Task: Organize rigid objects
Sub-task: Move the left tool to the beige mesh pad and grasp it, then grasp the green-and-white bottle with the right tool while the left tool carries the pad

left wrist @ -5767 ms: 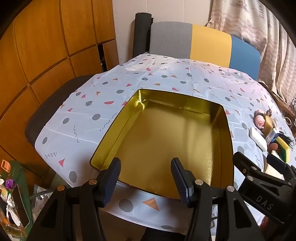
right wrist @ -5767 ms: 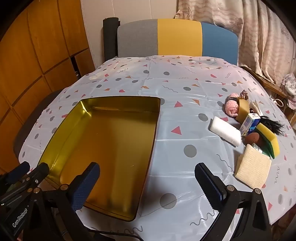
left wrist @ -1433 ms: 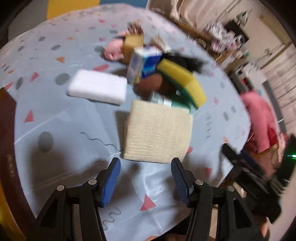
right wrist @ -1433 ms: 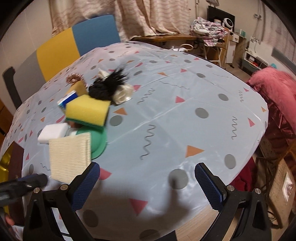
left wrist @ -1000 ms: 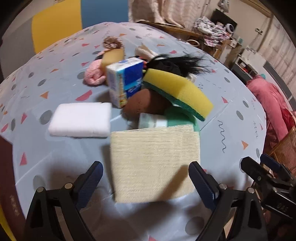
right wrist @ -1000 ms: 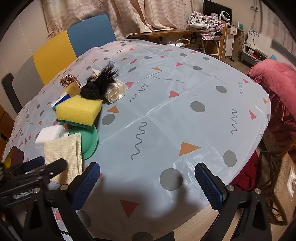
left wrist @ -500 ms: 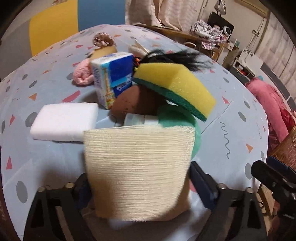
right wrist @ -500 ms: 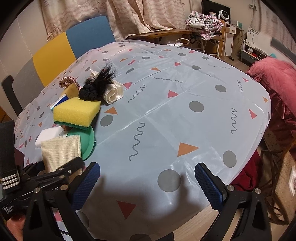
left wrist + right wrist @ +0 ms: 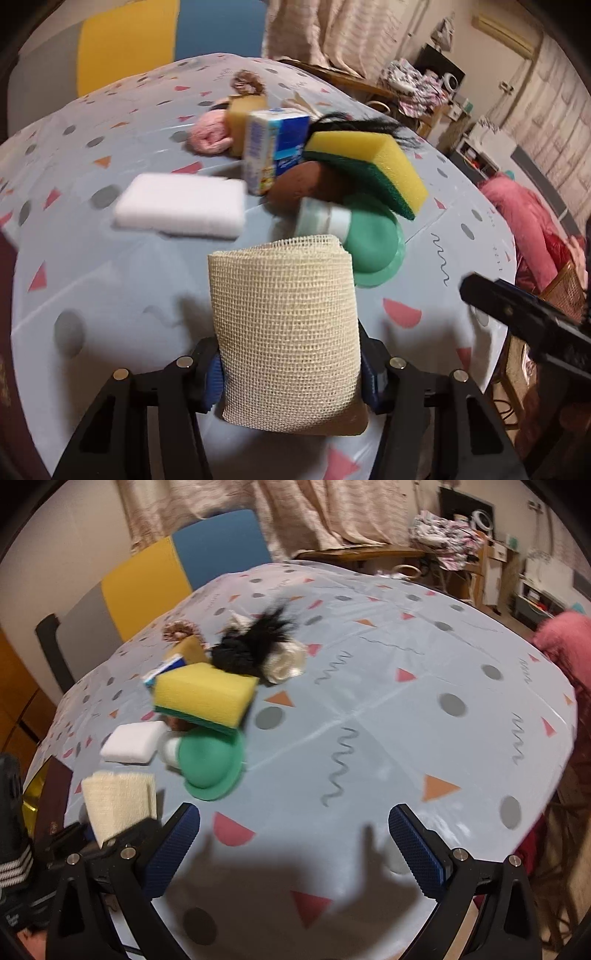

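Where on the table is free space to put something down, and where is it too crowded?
Free: the wide tablecloth stretch from the green dish to the far edge, ahead of the open right gripper. Crowded: the cluster around the yellow sponge, white block and black tuft.

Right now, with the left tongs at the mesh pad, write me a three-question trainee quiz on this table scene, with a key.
1. True or false: the left tongs are gripping the beige mesh scrubbing pad, which is bowed between the pads.
2. Which lies on top of the pile? A) white sponge block B) yellow-and-green sponge C) green round lid
3. Fill in: the right tongs are ____, with only the patterned tablecloth under them.

Key: 1 true, the jaws having just been closing onto it; 2 B, it rests tilted over the brown object and the lid; 3 open.
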The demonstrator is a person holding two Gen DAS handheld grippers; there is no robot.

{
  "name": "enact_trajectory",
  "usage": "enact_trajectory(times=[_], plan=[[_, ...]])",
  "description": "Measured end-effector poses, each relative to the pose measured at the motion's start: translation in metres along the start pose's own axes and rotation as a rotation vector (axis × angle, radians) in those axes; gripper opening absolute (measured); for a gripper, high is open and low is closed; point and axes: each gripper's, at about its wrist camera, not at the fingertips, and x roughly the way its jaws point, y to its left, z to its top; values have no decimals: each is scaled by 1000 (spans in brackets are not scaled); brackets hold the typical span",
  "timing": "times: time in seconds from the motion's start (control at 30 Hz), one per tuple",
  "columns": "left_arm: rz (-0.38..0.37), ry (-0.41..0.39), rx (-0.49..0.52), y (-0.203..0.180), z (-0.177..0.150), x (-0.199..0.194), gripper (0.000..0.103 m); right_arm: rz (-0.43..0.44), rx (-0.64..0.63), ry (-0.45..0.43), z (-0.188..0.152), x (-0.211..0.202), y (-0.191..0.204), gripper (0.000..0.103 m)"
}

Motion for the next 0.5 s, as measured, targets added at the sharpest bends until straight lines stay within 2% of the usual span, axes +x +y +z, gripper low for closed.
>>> enact_trajectory(times=[0.2, 0.33, 0.5], plan=[[-3, -27, -70, 20, -24, -24, 57, 46, -123, -7, 11, 21, 33, 103], [-8, -50, -106, 28, -35, -41, 57, 32, -266, -11, 16, 40, 59, 103], [-22, -92, -129, 38, -40, -65, 57, -21, -381, 13, 20, 65, 76, 103]])
